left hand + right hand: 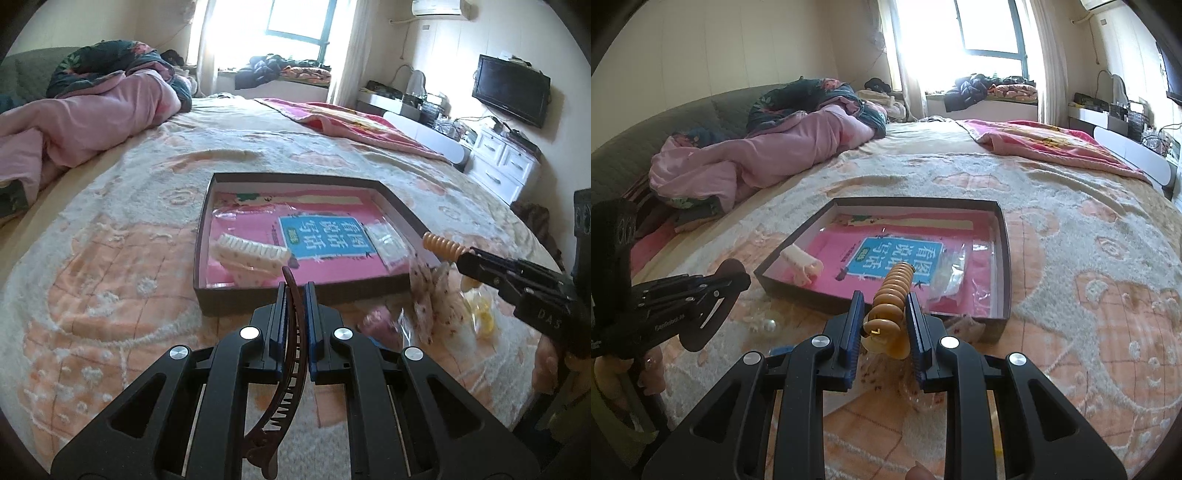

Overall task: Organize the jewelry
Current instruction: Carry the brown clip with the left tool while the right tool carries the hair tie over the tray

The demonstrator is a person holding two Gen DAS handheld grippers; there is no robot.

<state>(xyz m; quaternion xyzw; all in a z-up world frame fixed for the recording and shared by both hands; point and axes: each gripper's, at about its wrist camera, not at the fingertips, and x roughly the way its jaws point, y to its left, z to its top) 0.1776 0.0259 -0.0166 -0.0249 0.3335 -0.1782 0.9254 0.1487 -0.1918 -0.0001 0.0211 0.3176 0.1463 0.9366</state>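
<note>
My left gripper [295,291] squeezes brown hair clip [295,332], near box [400,205] front wall. My right gripper [884,301] squeezes orange spiral clip [892,291], tip over box. Next: go slow, lower both inside, beside white comb [249,253], then let go gently.

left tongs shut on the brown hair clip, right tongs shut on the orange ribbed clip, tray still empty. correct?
Not quite: the tray is not empty. The left wrist view shows a white hair clip and a clear packet lying in it on the pink liner. The rest holds: left tongs shut on the brown hair clip, right tongs shut on the orange ribbed clip.
</note>
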